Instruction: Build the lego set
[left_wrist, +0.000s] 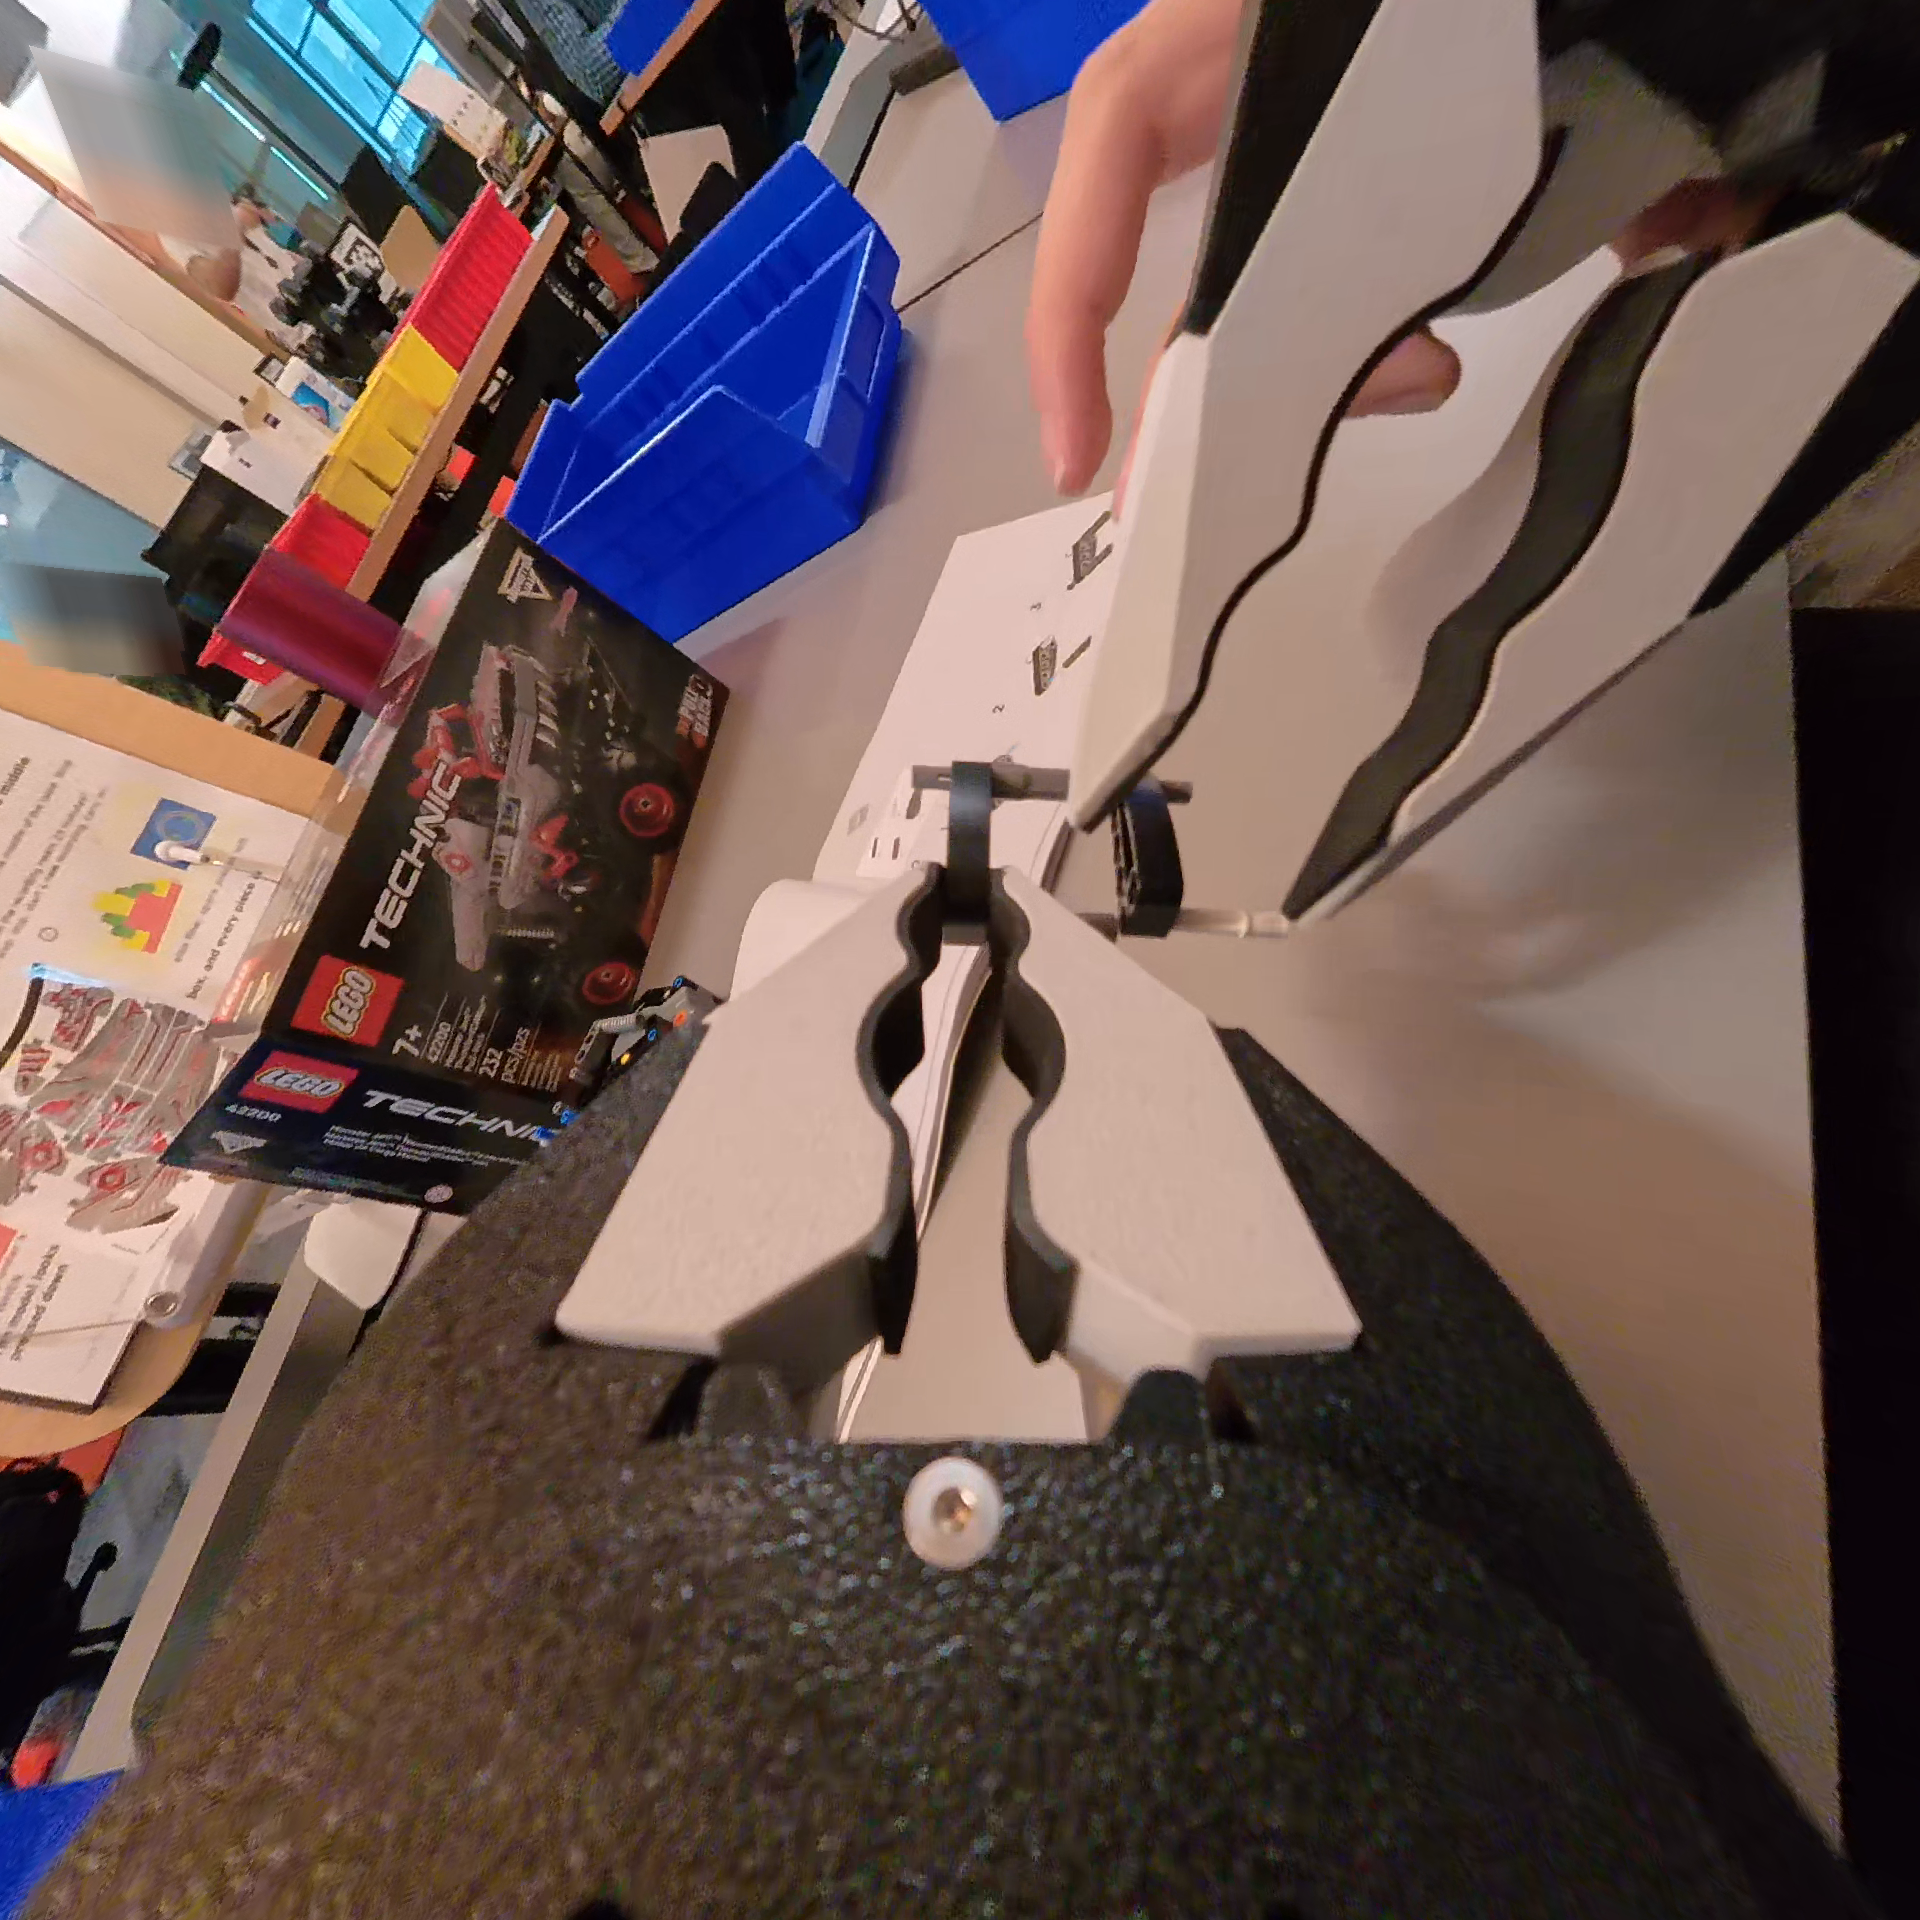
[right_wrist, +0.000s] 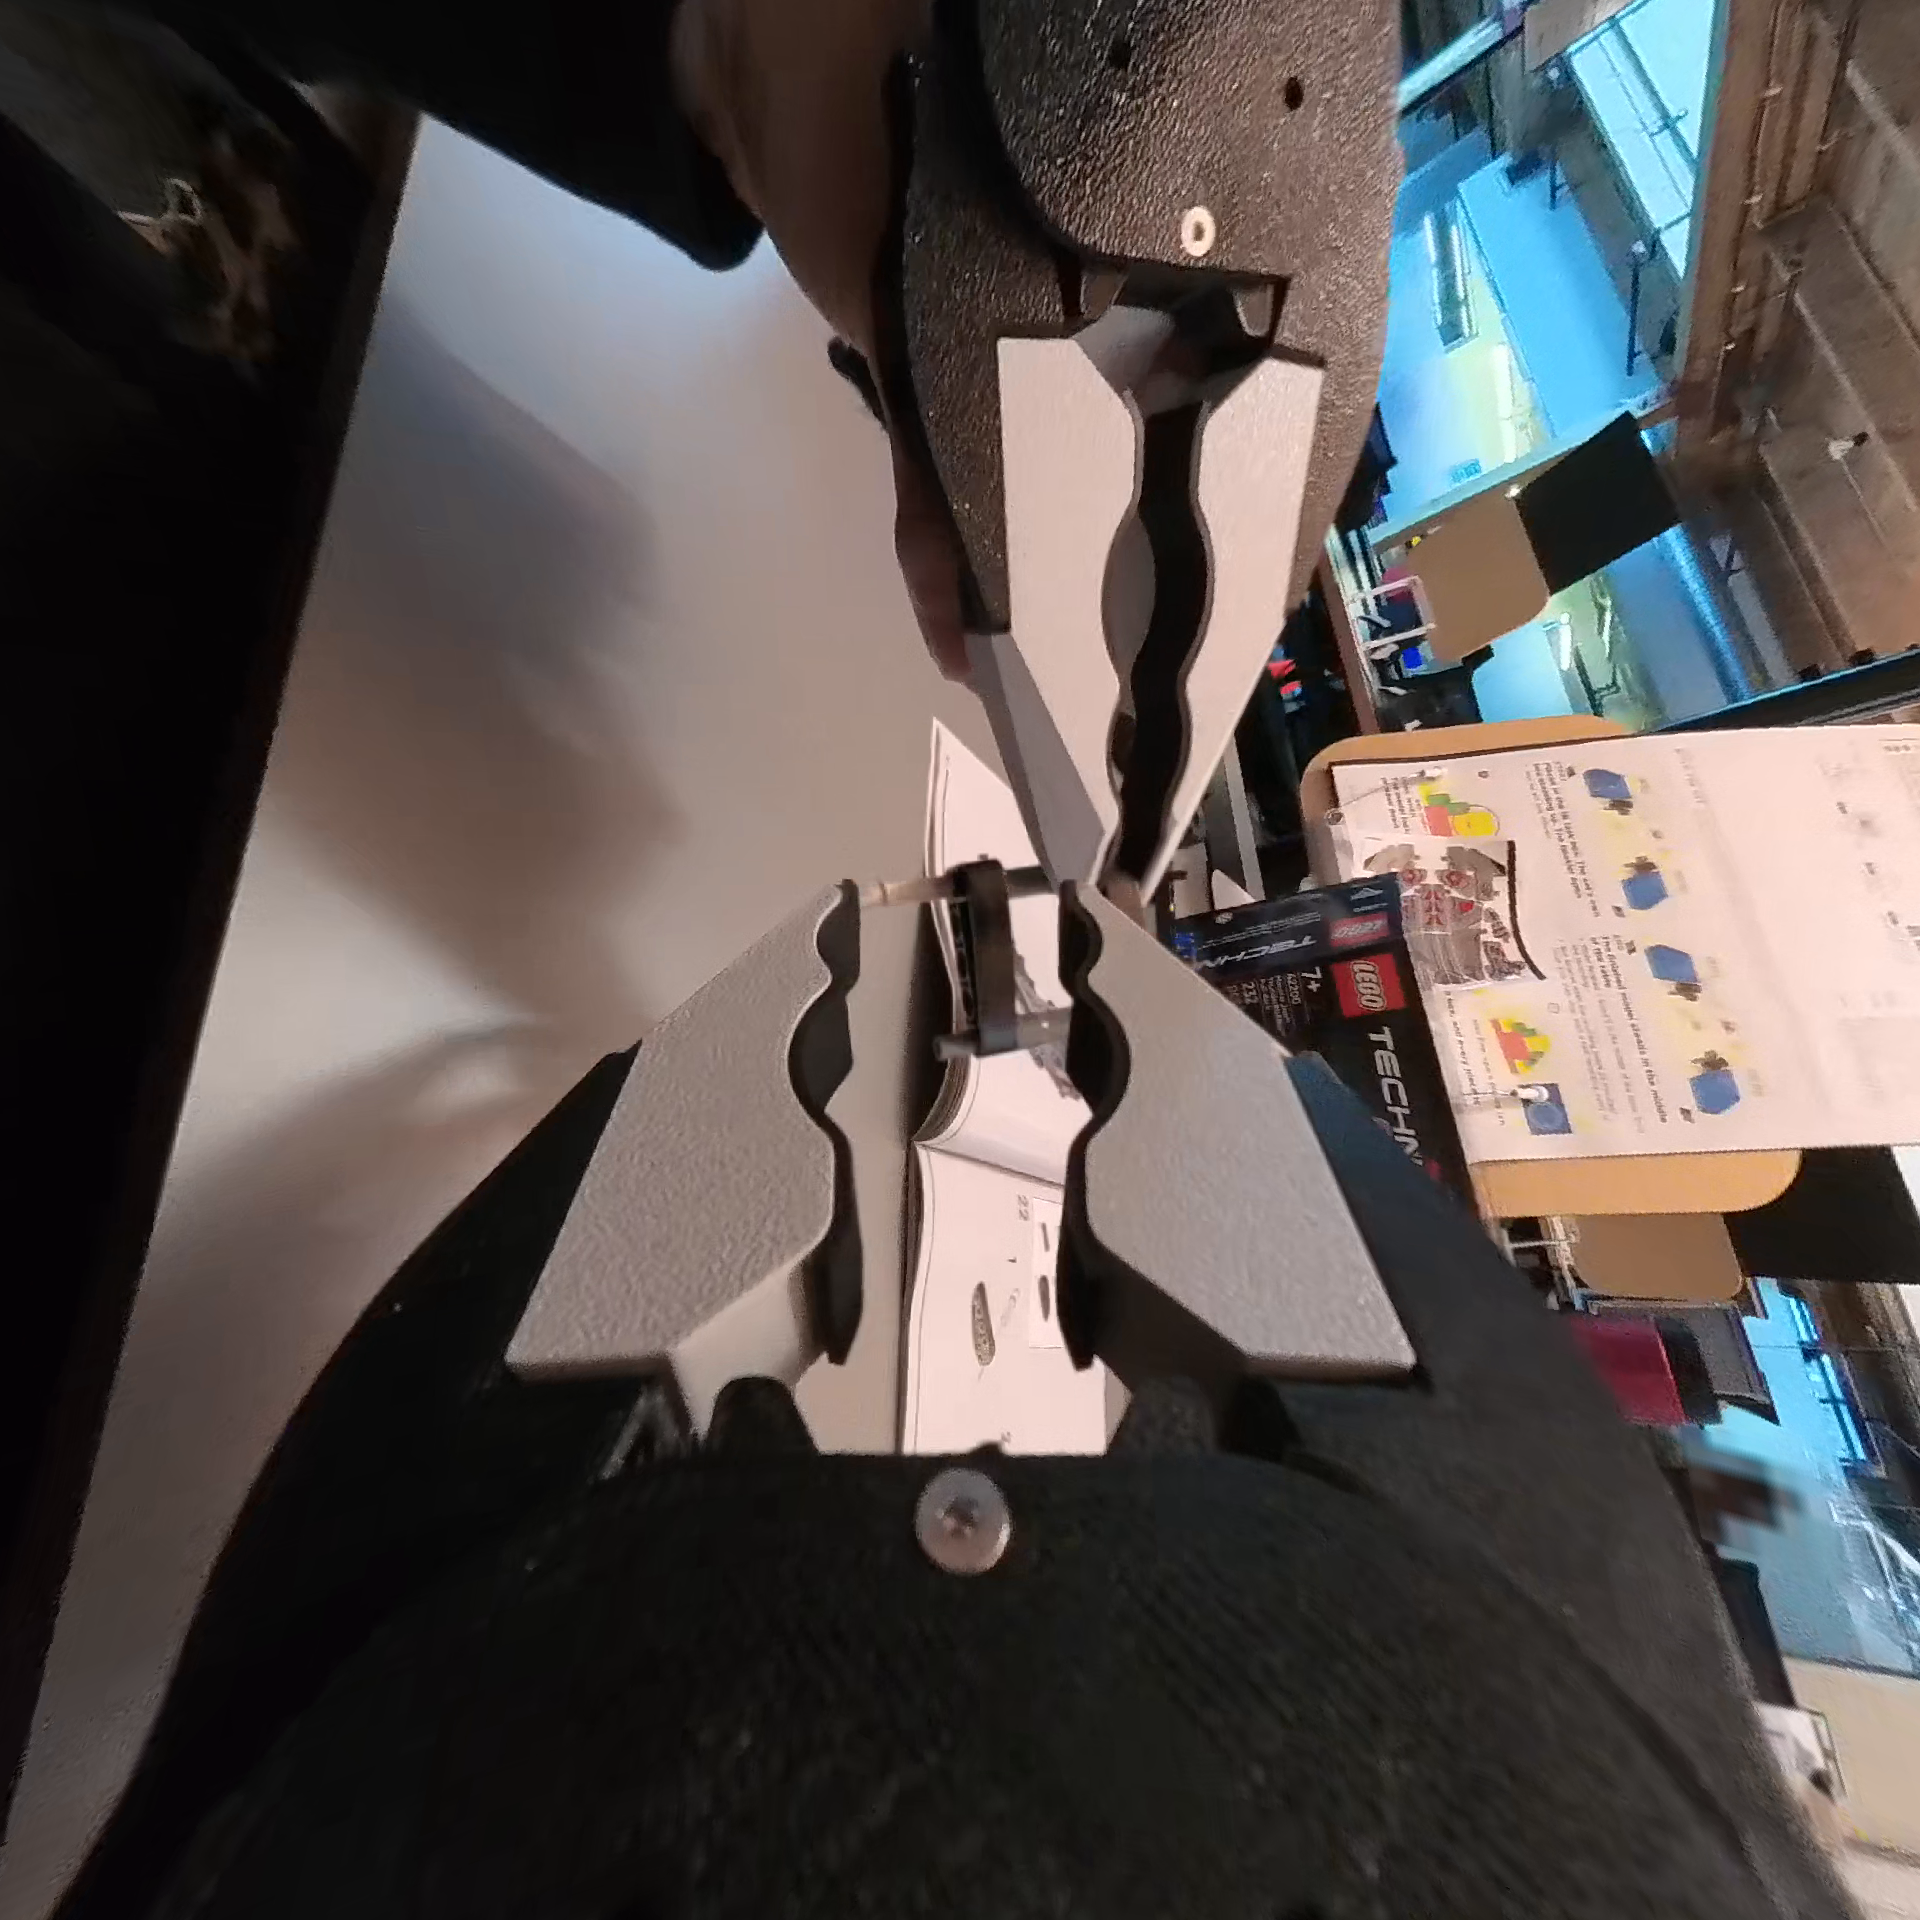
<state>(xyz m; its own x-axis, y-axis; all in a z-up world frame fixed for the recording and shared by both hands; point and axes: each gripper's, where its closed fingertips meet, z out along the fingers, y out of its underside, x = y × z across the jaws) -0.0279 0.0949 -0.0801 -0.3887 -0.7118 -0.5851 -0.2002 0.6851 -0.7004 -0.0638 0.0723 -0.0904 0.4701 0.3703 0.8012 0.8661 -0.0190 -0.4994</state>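
Note:
My left gripper (left_wrist: 964, 896) is shut on a black curved beam (left_wrist: 966, 836) that has a grey axle (left_wrist: 987, 777) through its far end. My right gripper (left_wrist: 1187, 868) comes in from the upper right, and its tips straddle a second black beam (left_wrist: 1145, 854) with a pale axle (left_wrist: 1216, 920). In the right wrist view my right gripper (right_wrist: 958, 894) has that axle (right_wrist: 914, 888) spanning from one tip to the other, with the black beam (right_wrist: 982, 935) hanging on it. The left gripper (right_wrist: 1120, 883) meets it from above, and what it holds is hidden there.
An open instruction booklet (left_wrist: 997, 623) lies on the white table (left_wrist: 1455, 1247) under the parts. The set's box (left_wrist: 468, 883) stands to the left, with blue bins (left_wrist: 727, 416) behind it and a printed sheet on a board (left_wrist: 104, 987). A person's hand (left_wrist: 1070, 312) holds the right gripper. Spacing between my two grippers at the tips: around 4 cm.

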